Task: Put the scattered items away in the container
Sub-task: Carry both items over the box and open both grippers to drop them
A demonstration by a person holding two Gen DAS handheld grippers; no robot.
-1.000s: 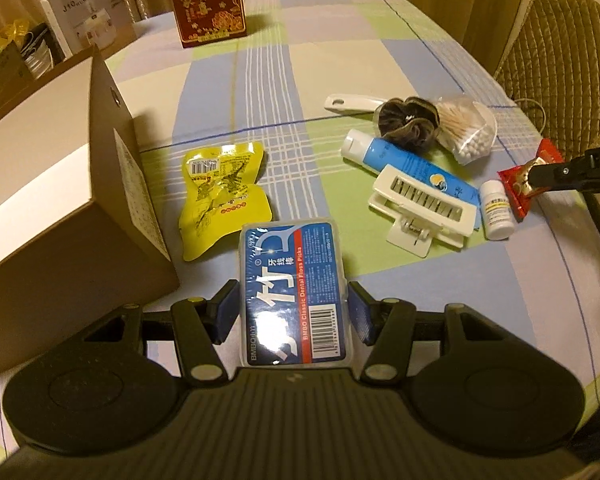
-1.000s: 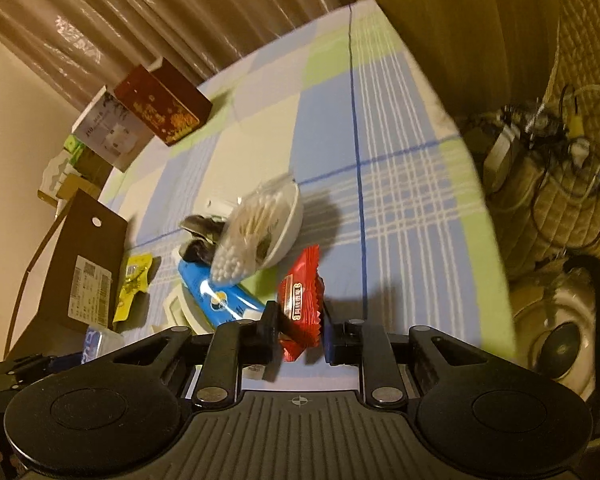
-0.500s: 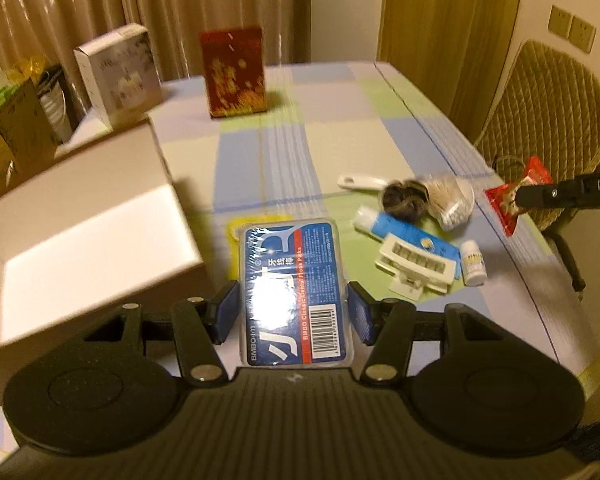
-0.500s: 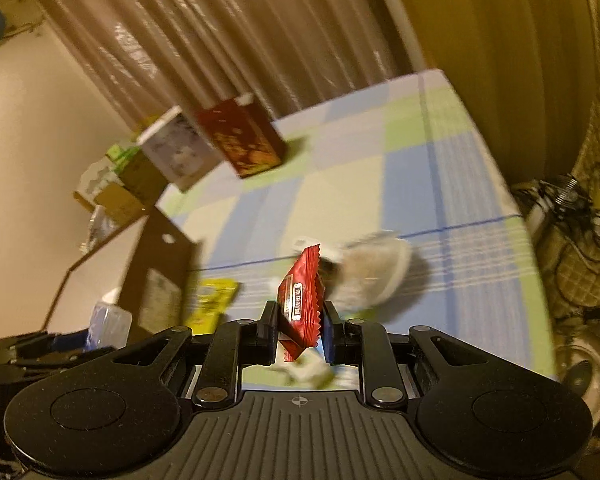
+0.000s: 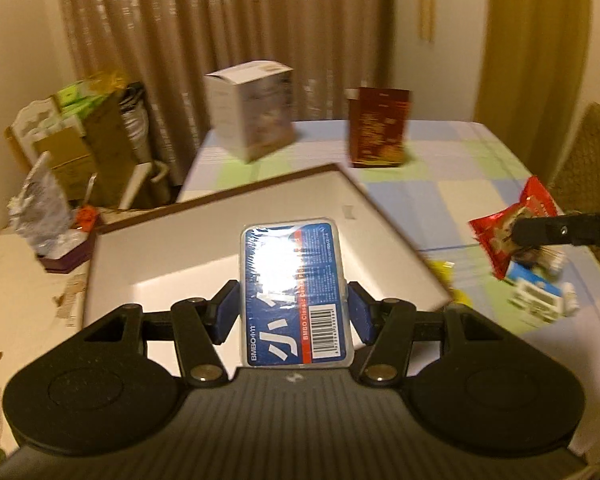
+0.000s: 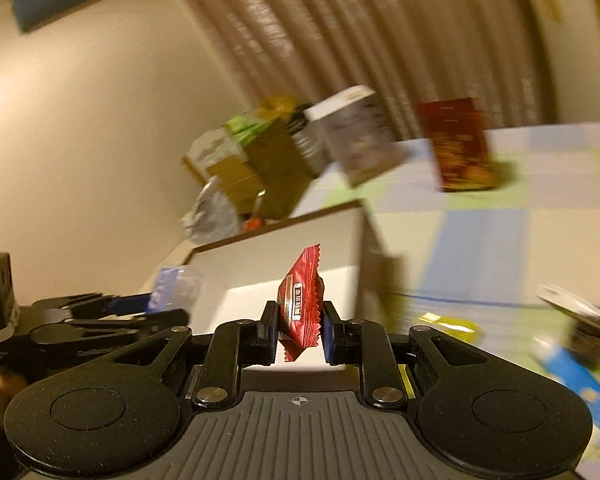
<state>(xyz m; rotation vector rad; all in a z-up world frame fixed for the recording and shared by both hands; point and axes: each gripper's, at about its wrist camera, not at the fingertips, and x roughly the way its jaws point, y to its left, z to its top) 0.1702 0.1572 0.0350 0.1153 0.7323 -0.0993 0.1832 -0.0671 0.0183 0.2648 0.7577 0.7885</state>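
My left gripper (image 5: 293,312) is shut on a blue dental floss pick box (image 5: 294,280) and holds it above the open white-lined cardboard box (image 5: 148,256). My right gripper (image 6: 301,330) is shut on a red snack packet (image 6: 302,300), held upright near the box's (image 6: 260,264) right side. The packet also shows in the left wrist view (image 5: 512,228), to the right of the box. The left gripper with its floss box (image 6: 172,288) shows at the left in the right wrist view.
On the checked tablecloth (image 5: 440,196) right of the box lie a yellow snack bag (image 6: 452,326), a blue tube (image 6: 580,376) and a white hair clip (image 5: 540,300). A white carton (image 5: 252,108) and a red carton (image 5: 380,128) stand at the far side. Clutter (image 5: 80,136) stands off the table's left.
Both grippers have risen and moved left over the open box, each still holding its item. The views are blurred by the motion.
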